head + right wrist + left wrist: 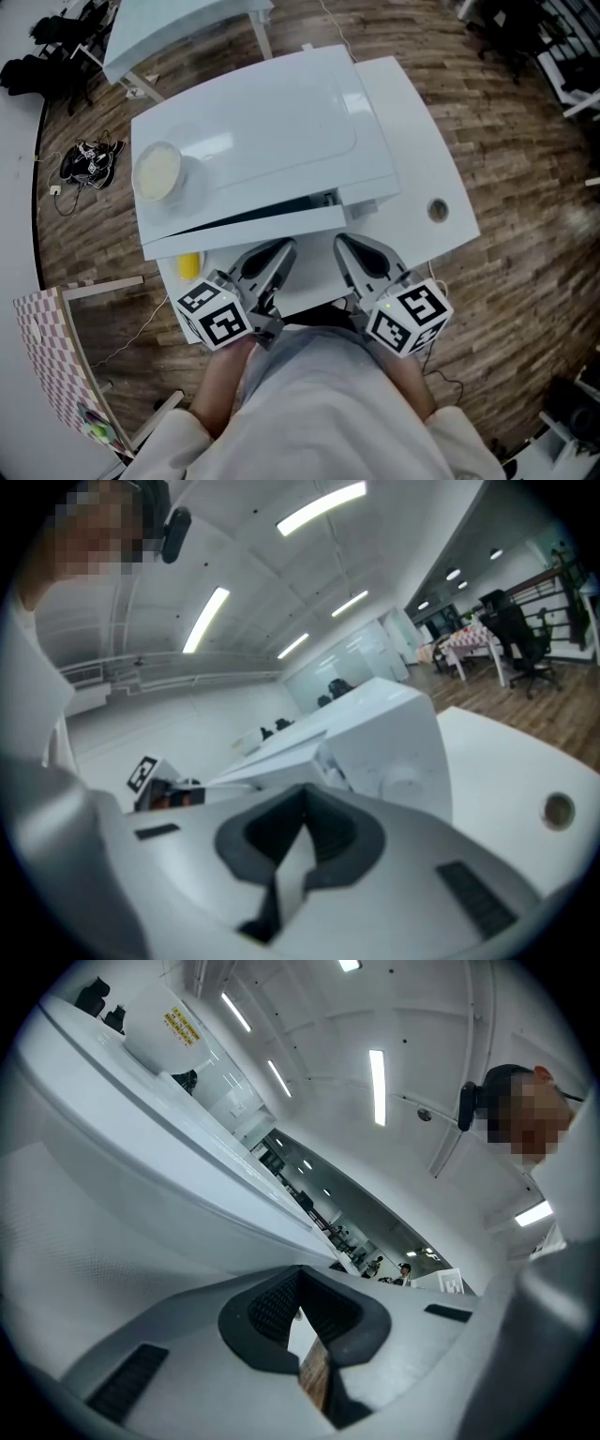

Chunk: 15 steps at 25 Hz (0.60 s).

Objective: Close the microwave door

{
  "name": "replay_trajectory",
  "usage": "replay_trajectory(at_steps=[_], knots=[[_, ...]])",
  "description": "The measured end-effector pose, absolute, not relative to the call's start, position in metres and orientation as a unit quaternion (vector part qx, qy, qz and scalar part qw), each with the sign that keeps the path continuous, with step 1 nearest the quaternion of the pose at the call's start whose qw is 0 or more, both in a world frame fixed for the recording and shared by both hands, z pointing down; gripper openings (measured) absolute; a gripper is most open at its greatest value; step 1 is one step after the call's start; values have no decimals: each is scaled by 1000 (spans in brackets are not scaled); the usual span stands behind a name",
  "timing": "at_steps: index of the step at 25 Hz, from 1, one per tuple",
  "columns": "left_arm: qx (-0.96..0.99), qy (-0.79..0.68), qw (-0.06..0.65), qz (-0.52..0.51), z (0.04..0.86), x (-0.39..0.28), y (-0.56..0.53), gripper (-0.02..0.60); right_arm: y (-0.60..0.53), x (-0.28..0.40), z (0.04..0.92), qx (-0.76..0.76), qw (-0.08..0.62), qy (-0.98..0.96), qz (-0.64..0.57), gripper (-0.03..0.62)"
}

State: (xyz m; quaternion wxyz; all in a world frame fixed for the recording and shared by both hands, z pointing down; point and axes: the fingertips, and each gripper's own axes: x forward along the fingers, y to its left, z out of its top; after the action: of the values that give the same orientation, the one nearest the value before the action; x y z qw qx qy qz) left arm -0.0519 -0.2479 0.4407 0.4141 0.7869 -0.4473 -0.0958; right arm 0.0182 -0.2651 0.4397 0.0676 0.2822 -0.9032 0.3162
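The left gripper [284, 249] and the right gripper [343, 244] each have their jaws pressed together, tips meeting, with nothing held. Just ahead of both sets of jaws, the flat white microwave door [246, 228] stands slightly ajar on the boxy white microwave [272, 122], which sits on the white tabletop [427, 178].

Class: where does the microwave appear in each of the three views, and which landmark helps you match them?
Head view: microwave, upper centre, door ajar.
Left gripper view: microwave sloping across the left half, seen from below.
Right gripper view: microwave, centre right.
Landmark: the round tabletop hole, in head and right gripper views only.
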Motion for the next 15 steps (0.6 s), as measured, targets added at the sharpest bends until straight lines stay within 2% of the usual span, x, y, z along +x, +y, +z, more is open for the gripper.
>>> replay_trajectory(at_steps=[15], knots=[[783, -441, 428, -96, 442, -53, -255, 17, -283, 13, 440, 292, 50, -896, 330, 18]])
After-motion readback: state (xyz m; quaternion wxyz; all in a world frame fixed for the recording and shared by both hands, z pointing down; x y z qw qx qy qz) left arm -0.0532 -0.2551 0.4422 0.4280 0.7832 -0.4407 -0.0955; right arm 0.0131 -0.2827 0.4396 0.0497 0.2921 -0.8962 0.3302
